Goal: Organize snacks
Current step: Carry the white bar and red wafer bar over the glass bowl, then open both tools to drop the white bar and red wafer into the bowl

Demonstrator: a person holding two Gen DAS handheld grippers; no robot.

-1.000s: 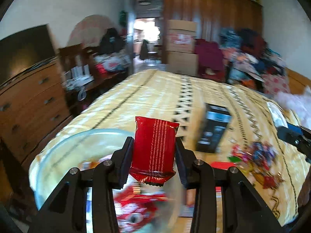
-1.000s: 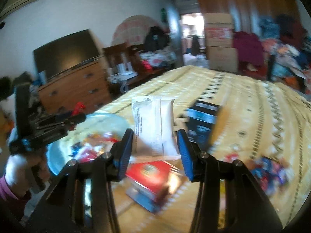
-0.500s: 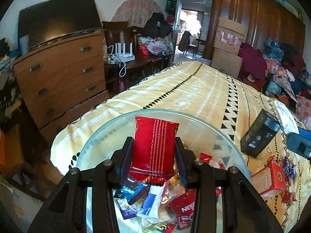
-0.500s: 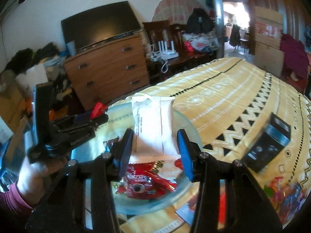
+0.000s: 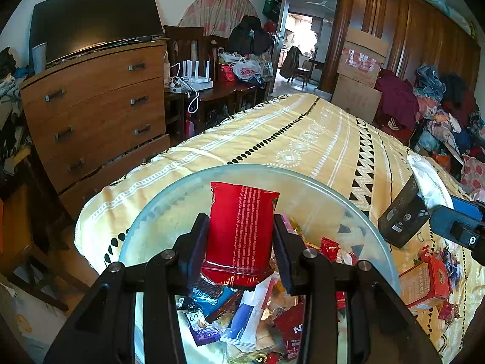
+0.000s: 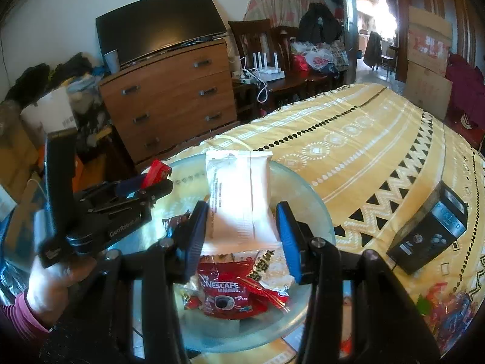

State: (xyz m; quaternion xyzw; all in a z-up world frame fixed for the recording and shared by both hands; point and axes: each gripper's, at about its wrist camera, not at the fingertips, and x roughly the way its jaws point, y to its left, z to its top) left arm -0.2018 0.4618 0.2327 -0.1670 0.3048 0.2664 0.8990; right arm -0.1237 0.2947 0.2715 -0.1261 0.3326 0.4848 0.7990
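Note:
My left gripper (image 5: 241, 242) is shut on a red snack packet (image 5: 241, 230) and holds it upright over a clear glass bowl (image 5: 169, 209) with several snack packets inside. My right gripper (image 6: 241, 233) is shut on a white snack packet (image 6: 239, 197) above the same bowl (image 6: 315, 212), where a red Nescafe sachet (image 6: 227, 297) lies. The left gripper also shows in the right wrist view (image 6: 151, 188), at the bowl's left side with the red packet in it.
The bowl stands on a bed with a yellow patterned cover (image 5: 303, 139). A black box (image 6: 430, 230), a red carton (image 5: 424, 279) and loose candies (image 6: 445, 303) lie to the right. A wooden dresser (image 5: 91, 106) with a TV stands at left.
Both grippers have swung left from the bed's middle to over the bowl, each still holding its packet. In the last half second they moved only slightly.

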